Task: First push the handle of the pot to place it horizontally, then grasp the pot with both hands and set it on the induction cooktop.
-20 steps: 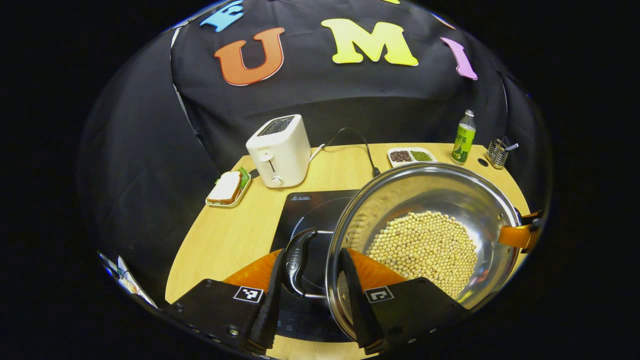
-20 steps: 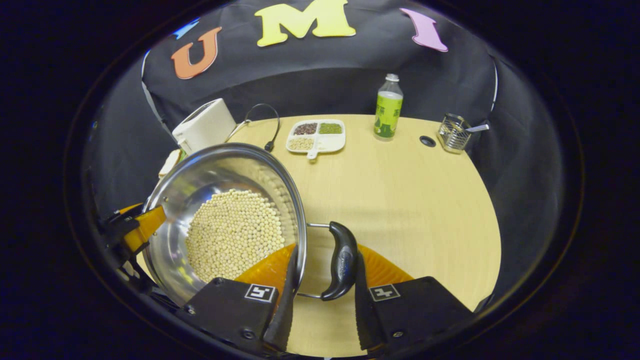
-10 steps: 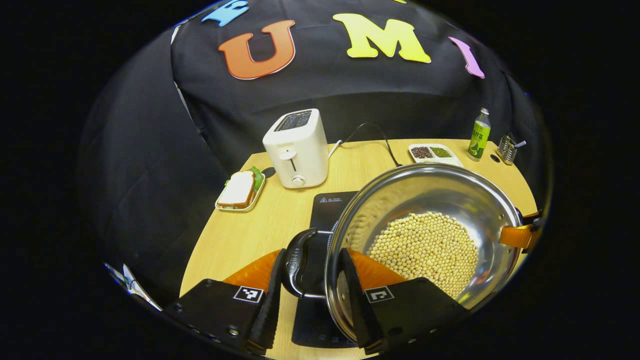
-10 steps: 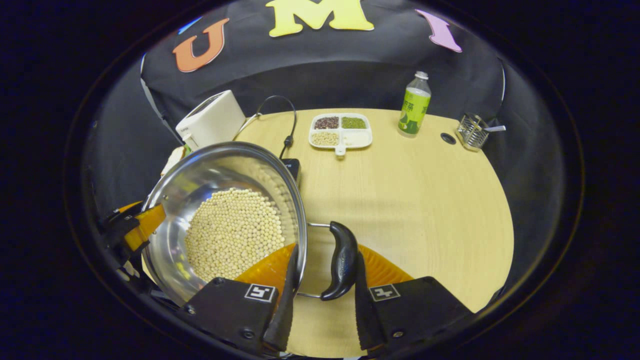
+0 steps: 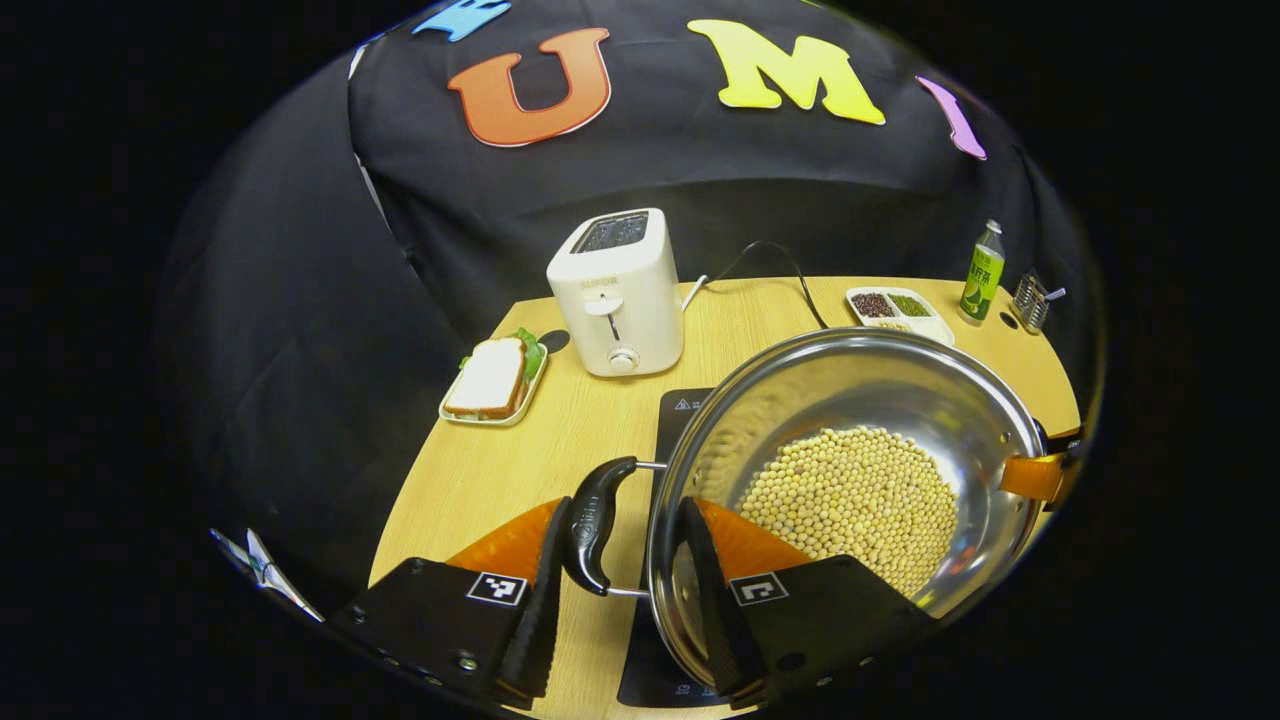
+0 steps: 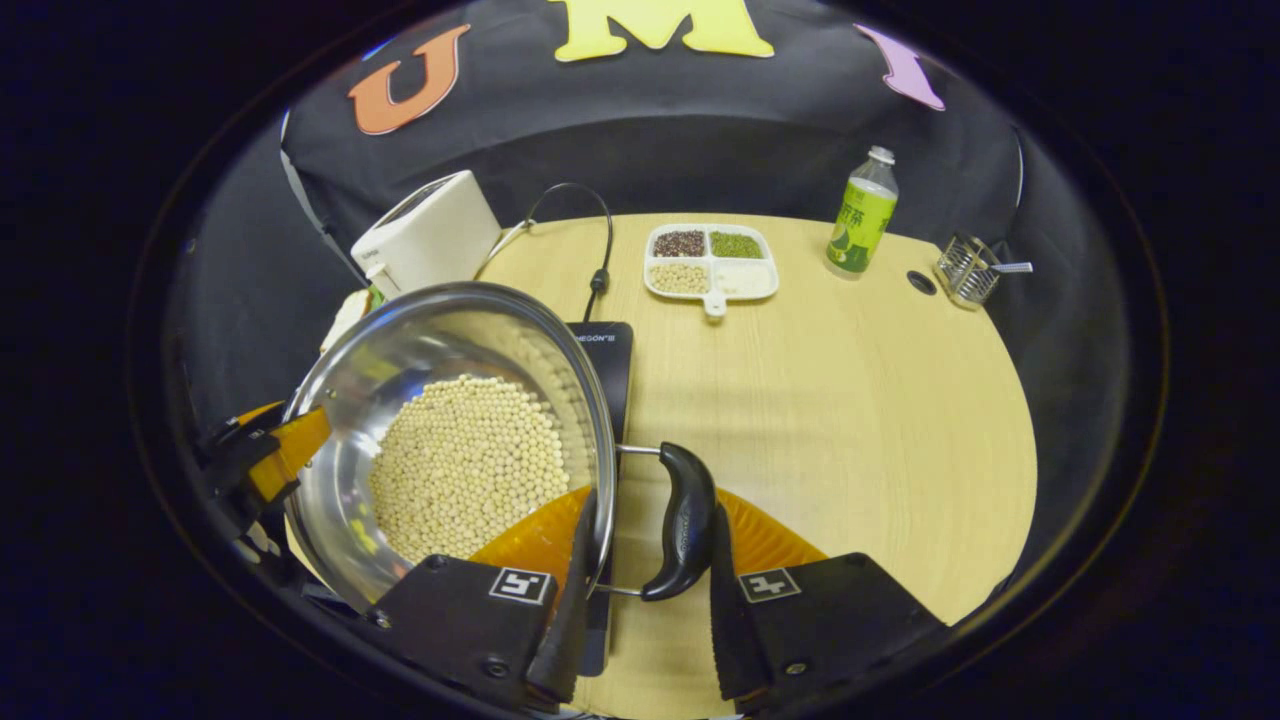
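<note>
Two black handles; steel pot half-full w/ pale beans.

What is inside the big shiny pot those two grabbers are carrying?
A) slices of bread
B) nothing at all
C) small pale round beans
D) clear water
C: the steel pot holds a heap of small pale round beans covering its bottom, seen too in the right gripper view. The left gripper and the right gripper each clamp a side handle together with the rim.
</note>
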`<state>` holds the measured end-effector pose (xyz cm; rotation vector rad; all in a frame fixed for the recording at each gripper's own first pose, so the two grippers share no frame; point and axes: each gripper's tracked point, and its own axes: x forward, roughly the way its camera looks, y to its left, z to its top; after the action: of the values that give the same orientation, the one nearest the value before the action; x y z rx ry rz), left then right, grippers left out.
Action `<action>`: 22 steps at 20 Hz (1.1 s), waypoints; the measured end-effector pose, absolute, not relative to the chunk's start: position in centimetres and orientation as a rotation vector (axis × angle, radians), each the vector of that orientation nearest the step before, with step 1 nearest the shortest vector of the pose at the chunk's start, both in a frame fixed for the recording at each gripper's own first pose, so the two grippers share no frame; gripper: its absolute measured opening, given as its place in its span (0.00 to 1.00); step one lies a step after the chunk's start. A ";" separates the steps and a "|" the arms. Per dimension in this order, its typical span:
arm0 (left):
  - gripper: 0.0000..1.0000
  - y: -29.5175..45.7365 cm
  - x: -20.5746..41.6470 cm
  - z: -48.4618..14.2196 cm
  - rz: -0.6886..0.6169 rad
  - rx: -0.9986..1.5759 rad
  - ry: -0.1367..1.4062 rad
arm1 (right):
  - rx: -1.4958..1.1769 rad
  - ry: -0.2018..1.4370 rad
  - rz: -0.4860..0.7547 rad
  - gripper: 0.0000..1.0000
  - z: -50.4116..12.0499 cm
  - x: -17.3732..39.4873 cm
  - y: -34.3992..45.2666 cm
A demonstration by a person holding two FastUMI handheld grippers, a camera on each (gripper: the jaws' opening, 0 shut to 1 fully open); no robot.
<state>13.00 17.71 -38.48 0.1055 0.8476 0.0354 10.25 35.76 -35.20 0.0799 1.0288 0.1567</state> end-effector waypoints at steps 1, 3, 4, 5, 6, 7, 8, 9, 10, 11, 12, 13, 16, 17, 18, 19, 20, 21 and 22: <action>0.59 17.8 13.1 -38.6 0.035 0.107 0.847 | 0.082 1.033 0.155 0.53 -35.3 10.3 35.9; 0.59 18.1 13.3 -38.8 0.037 0.109 0.848 | 0.085 1.039 0.151 0.52 -35.5 10.3 36.2; 0.59 18.0 13.3 -39.0 0.038 0.106 0.848 | 0.084 1.038 0.149 0.53 -35.6 10.3 36.3; 0.59 18.1 13.2 -39.4 0.037 0.101 0.857 | 0.082 1.041 0.149 0.52 -35.8 10.3 36.4; 0.59 18.1 13.1 -39.7 0.037 0.095 0.861 | 0.088 1.032 0.144 0.53 -35.8 10.3 36.5; 0.59 18.2 13.0 -39.9 0.035 0.089 0.855 | 0.073 1.027 0.146 0.52 -35.7 10.4 36.4; 0.59 18.4 12.7 -40.3 0.033 0.087 0.864 | 0.057 1.014 0.144 0.52 -35.8 10.4 36.4; 0.59 18.4 12.7 -40.2 0.030 0.080 0.858 | 0.057 1.010 0.136 0.52 -35.7 10.3 36.4; 0.60 18.3 12.9 -40.3 0.024 0.084 0.851 | 0.083 1.009 0.125 0.53 -35.7 10.1 36.4; 0.59 18.2 12.8 -40.2 0.019 0.085 0.850 | 0.100 1.004 0.121 0.53 -35.8 10.1 36.5; 0.60 18.2 13.1 -40.3 0.015 0.090 0.840 | 0.104 0.997 0.120 0.53 -35.8 10.1 36.5; 0.60 18.2 12.9 -40.2 0.015 0.094 0.840 | 0.099 0.996 0.122 0.53 -35.8 10.1 36.5; 0.60 18.2 12.9 -40.1 0.012 0.100 0.822 | 0.105 0.986 0.120 0.54 -35.8 10.1 36.4; 0.60 18.2 12.8 -40.0 0.011 0.103 0.820 | 0.105 0.984 0.122 0.55 -35.9 10.2 36.4; 0.60 18.2 12.9 -40.0 0.011 0.102 0.819 | 0.106 0.983 0.124 0.55 -35.8 10.2 36.4; 0.61 18.2 12.8 -40.0 0.011 0.103 0.816 | 0.107 0.984 0.125 0.56 -35.9 10.2 36.4; 0.60 18.2 12.7 -39.9 0.011 0.101 0.814 | 0.106 0.986 0.125 0.57 -35.8 10.2 36.4; 0.61 18.2 12.8 -39.9 0.008 0.107 0.811 | 0.105 0.985 0.125 0.58 -35.8 10.2 36.4; 0.61 18.2 12.8 -40.0 0.004 0.109 0.812 | 0.112 0.982 0.125 0.58 -35.8 10.3 36.4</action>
<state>12.78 18.25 -40.02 0.1091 0.8120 0.0044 10.26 36.35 -35.76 0.1121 0.9816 0.1248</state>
